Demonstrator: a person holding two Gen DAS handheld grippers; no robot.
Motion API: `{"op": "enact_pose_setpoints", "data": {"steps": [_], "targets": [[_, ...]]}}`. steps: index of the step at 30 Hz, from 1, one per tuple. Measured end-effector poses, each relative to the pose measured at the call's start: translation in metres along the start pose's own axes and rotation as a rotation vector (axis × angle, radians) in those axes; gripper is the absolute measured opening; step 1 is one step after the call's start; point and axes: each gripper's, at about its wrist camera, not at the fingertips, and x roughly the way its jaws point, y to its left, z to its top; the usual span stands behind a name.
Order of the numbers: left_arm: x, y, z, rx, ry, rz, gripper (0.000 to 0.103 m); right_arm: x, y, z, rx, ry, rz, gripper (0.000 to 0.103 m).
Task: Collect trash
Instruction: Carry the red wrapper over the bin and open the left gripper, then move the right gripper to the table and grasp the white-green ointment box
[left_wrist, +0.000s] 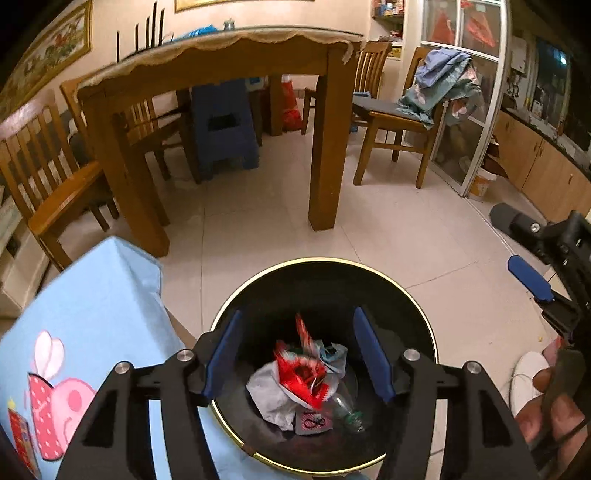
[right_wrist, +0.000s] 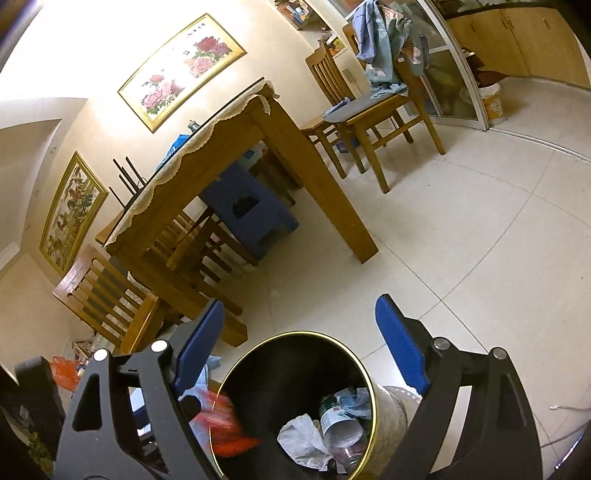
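The wooden dining surface (left_wrist: 221, 59) stands on the tiled floor (left_wrist: 388, 236) with chairs around it and a blue stool (left_wrist: 225, 125) beneath. Nearer, a black trash bin (left_wrist: 369, 269) with a gold rim stands on the floor, beside a light blue cloth (left_wrist: 96, 295) with a cartoon print. Inside the bin lie crumpled white paper (left_wrist: 269, 395), a clear plastic bottle (left_wrist: 347, 410) and a red wrapper (left_wrist: 303, 373), blurred. The left claw (left_wrist: 299, 354) hangs over the bin mouth, jaws apart, nothing between them. The right claw (right_wrist: 299, 354) is beside the bin, jaws wide apart and empty.
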Motion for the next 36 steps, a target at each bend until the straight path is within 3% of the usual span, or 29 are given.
{"op": "enact_pose_setpoints", "data": {"steps": [5,12,15,20,25,31,33,36], "targets": [[-0.008,0.022,-0.011,-0.061,0.023,-0.015,0.061,0.008,0.01,-0.007,-0.039,0.01,-0.033,0.084],[-0.074,0.051,-0.055,-0.046,-0.027,0.072,0.091,0.024,0.043,-0.028,-0.193,0.061,-0.061,0.09],[-0.106,0.071,-0.081,-0.045,-0.051,0.132,0.096,0.032,0.066,-0.042,-0.292,0.089,-0.053,0.092],[-0.159,0.138,-0.136,-0.103,-0.071,0.339,0.096,0.045,0.106,-0.075,-0.46,0.139,-0.031,0.094],[-0.212,0.226,-0.191,-0.239,-0.089,0.584,0.096,0.048,0.143,-0.112,-0.603,0.17,0.016,0.094],[-0.262,0.317,-0.248,-0.445,-0.087,0.722,0.096,0.024,0.186,-0.16,-0.654,0.226,0.179,0.095],[-0.271,0.33,-0.258,-0.478,-0.092,0.734,0.096,0.011,0.207,-0.189,-0.683,0.293,0.285,0.097],[-0.28,0.345,-0.269,-0.518,-0.104,0.737,0.096,-0.006,0.252,-0.25,-0.789,0.47,0.451,0.097]]}}
